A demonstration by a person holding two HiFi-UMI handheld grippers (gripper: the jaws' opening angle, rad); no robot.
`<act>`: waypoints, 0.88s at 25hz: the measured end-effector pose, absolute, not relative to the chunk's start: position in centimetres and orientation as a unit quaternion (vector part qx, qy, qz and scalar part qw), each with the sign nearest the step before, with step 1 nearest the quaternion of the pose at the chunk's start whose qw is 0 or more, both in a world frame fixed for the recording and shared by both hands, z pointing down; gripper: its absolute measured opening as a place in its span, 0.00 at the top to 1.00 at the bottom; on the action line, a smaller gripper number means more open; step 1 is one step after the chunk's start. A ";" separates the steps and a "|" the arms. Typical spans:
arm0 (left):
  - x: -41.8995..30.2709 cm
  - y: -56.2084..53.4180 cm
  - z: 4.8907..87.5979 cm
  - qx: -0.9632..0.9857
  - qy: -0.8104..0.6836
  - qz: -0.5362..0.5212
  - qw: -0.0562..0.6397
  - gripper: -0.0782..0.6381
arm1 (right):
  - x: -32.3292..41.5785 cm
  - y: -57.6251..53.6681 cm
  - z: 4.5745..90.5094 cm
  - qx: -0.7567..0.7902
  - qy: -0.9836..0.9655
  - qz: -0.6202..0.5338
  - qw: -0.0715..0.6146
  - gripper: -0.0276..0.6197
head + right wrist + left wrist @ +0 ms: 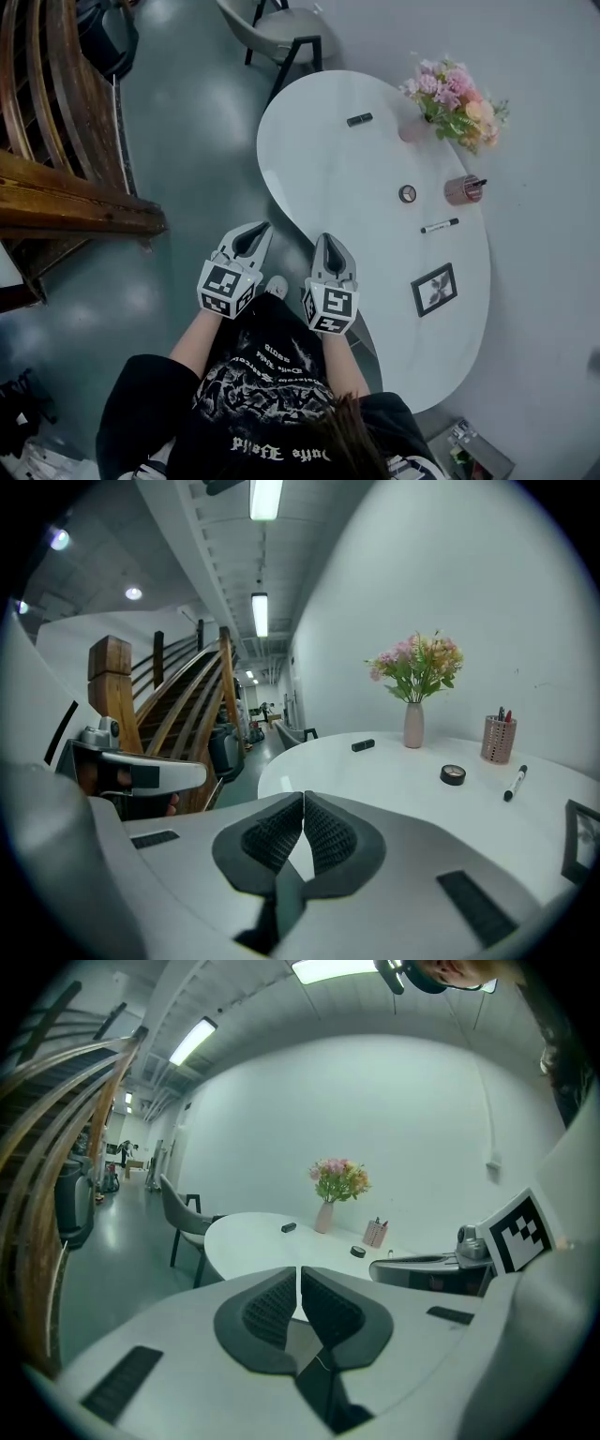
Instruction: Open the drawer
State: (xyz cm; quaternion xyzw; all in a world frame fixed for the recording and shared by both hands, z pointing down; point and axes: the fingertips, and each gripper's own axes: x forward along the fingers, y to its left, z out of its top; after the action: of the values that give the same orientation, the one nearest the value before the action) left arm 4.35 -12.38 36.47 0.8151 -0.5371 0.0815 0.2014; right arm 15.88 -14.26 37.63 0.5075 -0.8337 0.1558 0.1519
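No drawer shows in any view. In the head view my left gripper (260, 226) and right gripper (327, 238) are held side by side in front of the person's body, over the grey floor. Both point toward the near edge of a white oval table (347, 169). Each gripper is shut with its pads touching and nothing between them, as the left gripper view (299, 1270) and the right gripper view (304, 797) show. Neither gripper touches the table.
On the table are a vase of flowers (455, 103), a pink pen cup (462, 189), a marker (439, 226), a round tape roll (407, 193), a small black object (359, 119) and a picture frame (434, 289). A chair (281, 28) stands beyond. A wooden staircase (56, 169) rises at left.
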 end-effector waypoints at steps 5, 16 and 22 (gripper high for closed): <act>3.4 -12.7 38.0 0.827 -0.518 0.097 0.195 0.85 | 14.4 -14.2 37.7 0.533 -0.821 0.160 0.127 0.92; 0.1 -13.6 45.4 0.848 -0.480 0.111 0.197 0.85 | 8.8 -13.1 43.9 0.565 -0.799 0.129 0.163 0.92; -0.7 -14.5 49.4 0.859 -0.461 0.115 0.191 0.85 | 7.0 -12.9 48.4 0.579 -0.788 0.138 0.159 0.92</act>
State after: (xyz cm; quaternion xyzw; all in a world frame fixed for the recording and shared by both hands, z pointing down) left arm -0.68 -14.54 49.39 0.8589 -0.4612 0.1147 0.1909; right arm 6.98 -12.89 48.38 0.5790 -0.7877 0.1383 0.1586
